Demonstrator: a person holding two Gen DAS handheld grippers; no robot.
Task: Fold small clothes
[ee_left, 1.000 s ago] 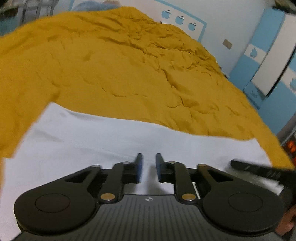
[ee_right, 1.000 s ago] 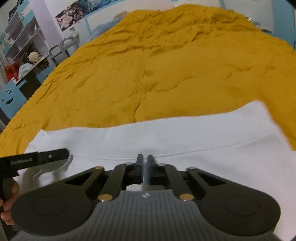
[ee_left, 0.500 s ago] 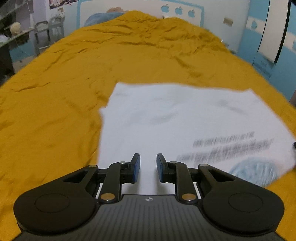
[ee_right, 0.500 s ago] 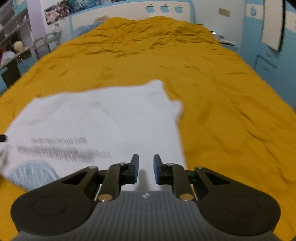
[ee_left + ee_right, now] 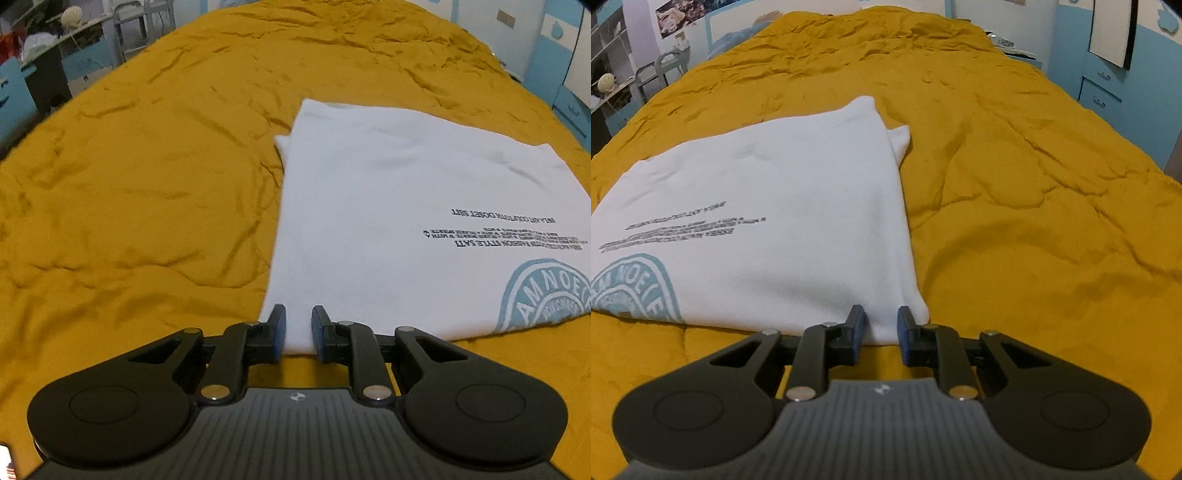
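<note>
The left claw [image 5: 297, 334] is nearest in the left wrist view. Its blue pads [image 5: 279, 332] stand a little apart and released, over the near left corner of the folded white T-shirt [image 5: 388, 206]; no cloth is pinched between them. The right claw [image 5: 880, 330] in the right wrist view is the same: its jaws have just been opening, the pads [image 5: 857, 332] are apart, and they hover at the near right corner of the T-shirt [image 5: 775, 206] without gripping it.

The T-shirt lies flat on the mustard-yellow bedspread [image 5: 129, 203], folded into a rough rectangle. Near the front edge of the T-shirt there is a pale blue round stamp print [image 5: 546, 291], and just behind it several lines of dark text [image 5: 506, 229], upside down from here. At the far corner of the T-shirt a lower layer of cloth peeks out beside the top layer.

Behind the T-shirt the wrinkled bedspread [image 5: 1015, 184] goes on to the head of the bed. To the left of the T-shirt, beyond the bed, stand a desk and shelves [image 5: 44, 44]; to the right of it, blue and white cupboards [image 5: 1104, 62].
</note>
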